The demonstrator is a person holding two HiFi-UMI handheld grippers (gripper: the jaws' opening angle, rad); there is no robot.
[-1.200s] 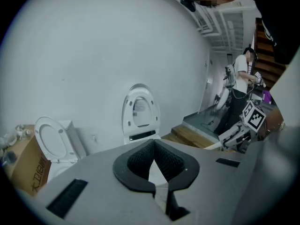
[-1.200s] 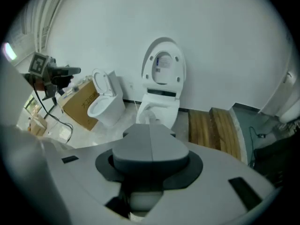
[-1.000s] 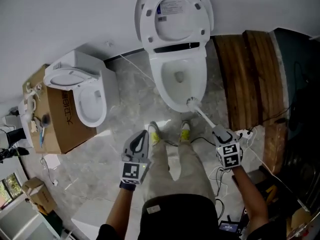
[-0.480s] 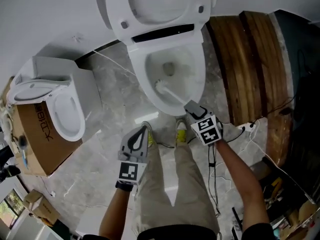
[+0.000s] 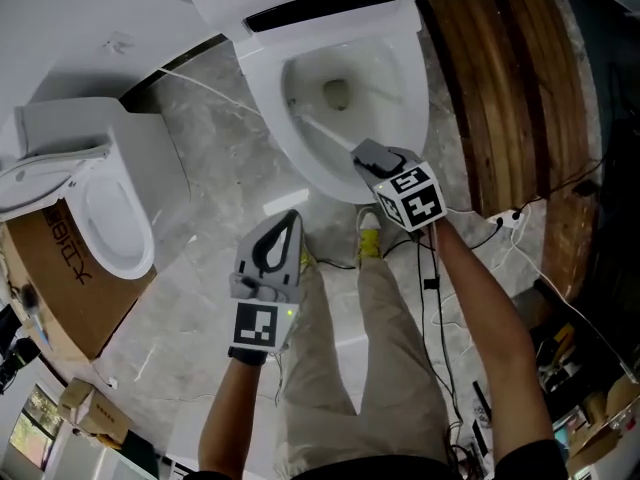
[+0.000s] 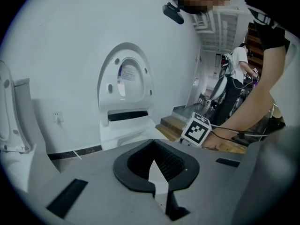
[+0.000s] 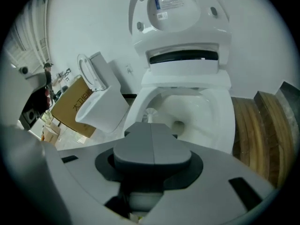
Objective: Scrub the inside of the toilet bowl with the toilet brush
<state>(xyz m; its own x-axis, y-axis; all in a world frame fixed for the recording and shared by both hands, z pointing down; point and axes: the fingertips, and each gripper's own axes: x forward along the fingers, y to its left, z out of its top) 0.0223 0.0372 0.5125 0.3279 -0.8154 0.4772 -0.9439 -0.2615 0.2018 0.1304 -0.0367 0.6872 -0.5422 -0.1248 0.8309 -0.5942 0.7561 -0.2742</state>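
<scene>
Since 0.5 s ago the right gripper [image 5: 366,154] has pushed farther over the toilet bowl [image 5: 300,173] rim, and the toilet brush [image 5: 325,134] head has slid from the near wall to the bowl's left inner wall. Its jaws are clamped on the brush handle. The right gripper view shows them pressed together w/ only the white bristle head poking out beyond, drain hole to its right. The left gripper [image 5: 289,226] hangs over the marble floor [image 5: 190,288] near the bowl, jaws tip-to-tip, nothing btwn them. Only the head view shows the handle; only the left gripper view shows a 2nd person [image 6: 236,74] far right. A second toilet [image 5: 100,218] by a cardboard box [image 5: 40,298] sits left, wooden boards [image 5: 500,78] right.
</scene>
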